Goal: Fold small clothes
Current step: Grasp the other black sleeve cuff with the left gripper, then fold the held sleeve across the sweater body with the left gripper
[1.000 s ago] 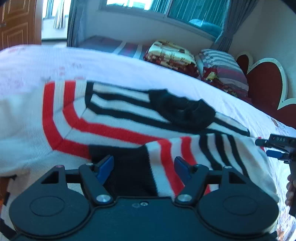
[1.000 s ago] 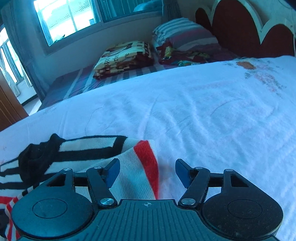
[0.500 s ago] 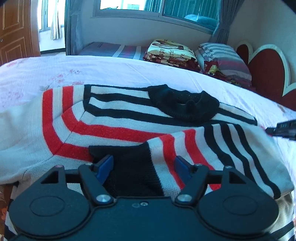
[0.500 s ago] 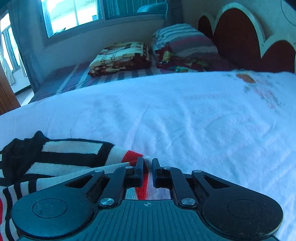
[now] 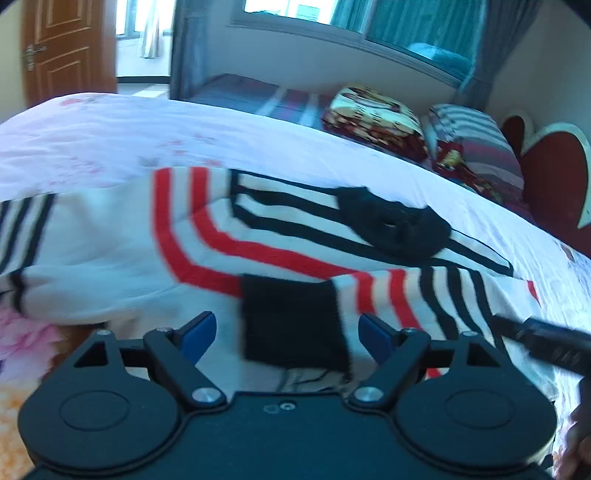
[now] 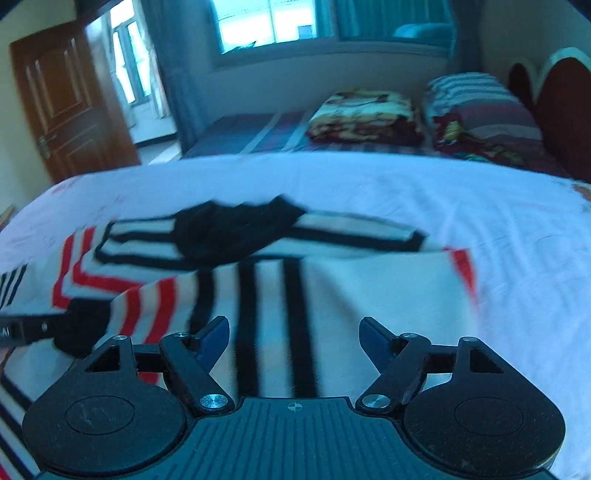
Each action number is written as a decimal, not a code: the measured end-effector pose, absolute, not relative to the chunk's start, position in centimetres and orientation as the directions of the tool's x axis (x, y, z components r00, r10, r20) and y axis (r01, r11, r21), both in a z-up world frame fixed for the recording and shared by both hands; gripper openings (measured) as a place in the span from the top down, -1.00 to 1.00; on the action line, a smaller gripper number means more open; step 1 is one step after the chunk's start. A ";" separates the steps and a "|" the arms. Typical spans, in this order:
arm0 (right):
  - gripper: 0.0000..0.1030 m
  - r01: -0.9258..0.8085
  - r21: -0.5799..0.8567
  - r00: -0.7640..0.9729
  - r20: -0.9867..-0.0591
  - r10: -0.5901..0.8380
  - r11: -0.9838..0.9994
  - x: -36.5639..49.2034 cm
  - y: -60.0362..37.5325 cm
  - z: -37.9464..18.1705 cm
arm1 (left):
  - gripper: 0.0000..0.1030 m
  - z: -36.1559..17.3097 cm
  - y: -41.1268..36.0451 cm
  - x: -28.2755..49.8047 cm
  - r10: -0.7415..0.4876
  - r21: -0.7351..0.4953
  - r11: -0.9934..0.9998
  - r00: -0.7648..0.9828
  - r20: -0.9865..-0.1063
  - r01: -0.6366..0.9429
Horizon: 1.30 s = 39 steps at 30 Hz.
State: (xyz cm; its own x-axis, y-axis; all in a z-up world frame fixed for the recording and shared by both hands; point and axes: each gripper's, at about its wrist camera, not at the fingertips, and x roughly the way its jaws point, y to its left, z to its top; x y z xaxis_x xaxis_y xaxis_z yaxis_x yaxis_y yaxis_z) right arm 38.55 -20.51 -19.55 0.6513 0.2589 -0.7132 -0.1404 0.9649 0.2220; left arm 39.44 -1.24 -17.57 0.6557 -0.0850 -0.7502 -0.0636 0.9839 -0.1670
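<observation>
- Now, a white knitted sweater with red and black stripes lies spread on the bed with its pale floral bedsheet, filling the middle of both wrist views.
- Its black ribbed collar sits toward one o'clock in the left wrist view and toward eleven o'clock in the right wrist view.
- One sleeve is folded across the body of the sweater, and its black cuff lies flat just ahead of the left gripper, between the two blue-tipped fingers.
- On the left gripper the jaws stand wide apart and grip nothing; the cuff lies below the gap, and I cannot tell whether the fingers touch the knit.
- On the right gripper the jaws are also spread wide, with nothing between them; striped knit shows beneath the gap, blurred.
- From the left wrist view the right gripper enters as a dark bar at four o'clock, over the sweater's right edge, with a bit of the person's hand at the frame edge below it.
- From the right wrist view the left gripper shows at nine o'clock beside the black cuff.
- Beyond the bed, at twelve to two o'clock, lie a folded patterned blanket and a striped pillow, next to a dark red scalloped headboard.
- At ten o'clock stands a brown wooden door, and a window runs along the far wall.
</observation>
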 end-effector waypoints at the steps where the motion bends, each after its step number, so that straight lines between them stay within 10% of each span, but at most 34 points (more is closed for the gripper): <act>1: -0.49 -0.148 0.226 0.646 -0.715 0.267 0.963 38.5 -19.6 -19.8 | -0.63 -17.4 -0.6 39.0 -0.078 -0.167 0.983 0.658 -0.749 -0.075; 6: -0.56 -0.120 0.131 0.634 -0.752 0.177 0.984 39.2 -15.2 -21.1 | -0.64 -16.5 2.9 37.4 -0.025 -0.155 0.979 0.670 -0.742 -0.135; 8: -1.00 -0.092 0.077 0.617 -0.778 0.117 0.993 39.5 -13.8 -22.2 | -0.64 -16.4 4.4 37.1 -0.018 -0.156 0.977 0.670 -0.742 -0.148; 23: -1.00 0.011 0.143 0.696 -0.712 0.095 0.990 37.1 -10.9 -19.8 | -0.64 -17.7 24.2 33.8 0.018 -0.336 0.836 0.634 -0.773 -0.434; 29: -0.99 -0.079 0.097 0.710 -0.693 0.124 0.992 37.2 -6.3 -19.1 | -0.09 -19.7 32.0 33.7 -0.030 -0.501 0.692 0.672 -0.740 -0.520; 37: -0.99 -0.062 0.134 0.703 -0.698 0.138 0.989 38.5 -3.7 -19.3 | -0.12 -21.7 35.3 35.5 -0.083 -0.662 0.565 0.764 -0.639 -0.492; 39: -0.97 -0.050 0.145 0.698 -0.703 0.139 0.988 38.7 -3.8 -19.4 | 0.31 -22.1 35.7 36.1 -0.073 -0.663 0.562 0.769 -0.635 -0.494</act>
State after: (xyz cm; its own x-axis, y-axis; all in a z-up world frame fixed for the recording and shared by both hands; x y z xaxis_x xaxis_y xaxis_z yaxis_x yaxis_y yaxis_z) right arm 38.65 -3.76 -19.36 0.6977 0.1387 -0.7029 -0.0500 0.9881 0.1454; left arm 36.07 35.69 -22.14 0.7693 -0.0731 -0.6347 -0.4939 0.5620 -0.6634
